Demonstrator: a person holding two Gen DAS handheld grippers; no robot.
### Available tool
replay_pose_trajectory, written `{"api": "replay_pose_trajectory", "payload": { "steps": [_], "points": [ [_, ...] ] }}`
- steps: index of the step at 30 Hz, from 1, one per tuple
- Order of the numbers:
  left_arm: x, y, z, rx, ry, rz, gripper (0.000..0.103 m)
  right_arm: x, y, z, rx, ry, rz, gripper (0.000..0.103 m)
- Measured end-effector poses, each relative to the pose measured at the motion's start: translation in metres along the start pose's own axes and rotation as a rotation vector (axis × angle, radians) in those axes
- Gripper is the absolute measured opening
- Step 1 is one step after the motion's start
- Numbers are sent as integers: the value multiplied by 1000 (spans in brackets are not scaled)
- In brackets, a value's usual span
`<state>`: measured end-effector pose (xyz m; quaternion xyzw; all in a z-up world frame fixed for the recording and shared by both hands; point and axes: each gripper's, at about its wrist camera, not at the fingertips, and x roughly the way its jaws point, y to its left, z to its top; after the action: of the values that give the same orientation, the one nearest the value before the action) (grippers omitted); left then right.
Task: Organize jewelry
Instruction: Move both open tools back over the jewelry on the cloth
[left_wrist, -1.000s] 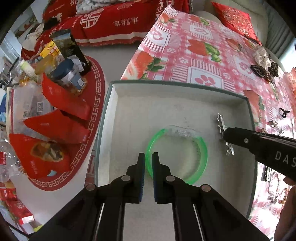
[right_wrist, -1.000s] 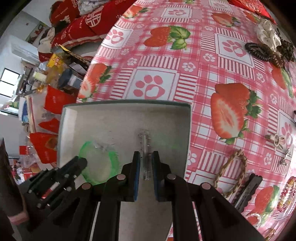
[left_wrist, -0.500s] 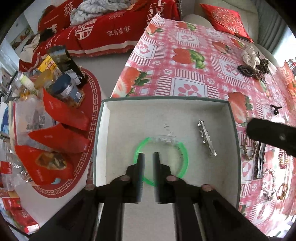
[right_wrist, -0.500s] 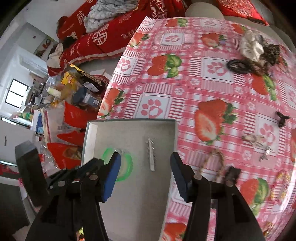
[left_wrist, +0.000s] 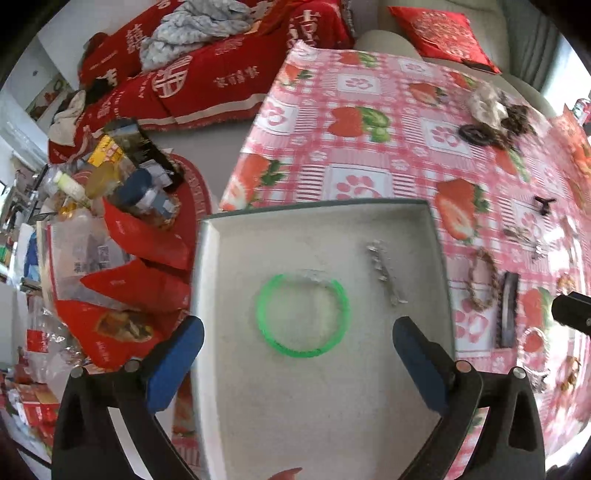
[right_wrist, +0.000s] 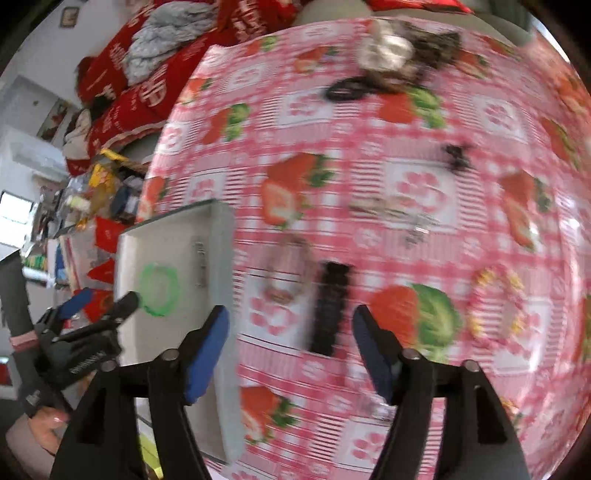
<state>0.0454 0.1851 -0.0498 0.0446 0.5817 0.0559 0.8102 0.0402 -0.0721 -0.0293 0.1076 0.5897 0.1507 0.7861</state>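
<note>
The green bangle (left_wrist: 303, 314) and silver hair clip (left_wrist: 384, 273) are laid apart in the grey tray (left_wrist: 207, 295) at the bench's left edge. Both the left gripper (left_wrist: 297, 354) and right gripper (right_wrist: 291, 343) are spread wide, empty; a black comb (right_wrist: 330, 306) is framed, seemingly for collection.

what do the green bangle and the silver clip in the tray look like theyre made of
Green bangle: probably translucent plastic or resin, since the tray shows through its bright rim, with a clear section at the top. Silver clip: likely metal, pale grey with a toothed edge, though blur hides the finish.
</note>
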Motion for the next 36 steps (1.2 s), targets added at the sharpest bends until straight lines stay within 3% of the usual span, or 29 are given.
{"api": "replay_pose_trajectory", "payload": {
  "steps": [5,9,18,36],
  "points": [
    [-7,-26,-4,39,33,-11,103,-13,-49,-11,80,-22,-54,84],
    [-5,-49,-3,70,76,-69,103,-26,-84,-20,126,-44,-98,84],
    [-18,-104,13,149,42,-124,103,-31,-145,-33,219,5,-187,84],
    [17,-184,57,216,59,-106,103,-20,-177,-21,189,60,-236,84]
  ]
}}
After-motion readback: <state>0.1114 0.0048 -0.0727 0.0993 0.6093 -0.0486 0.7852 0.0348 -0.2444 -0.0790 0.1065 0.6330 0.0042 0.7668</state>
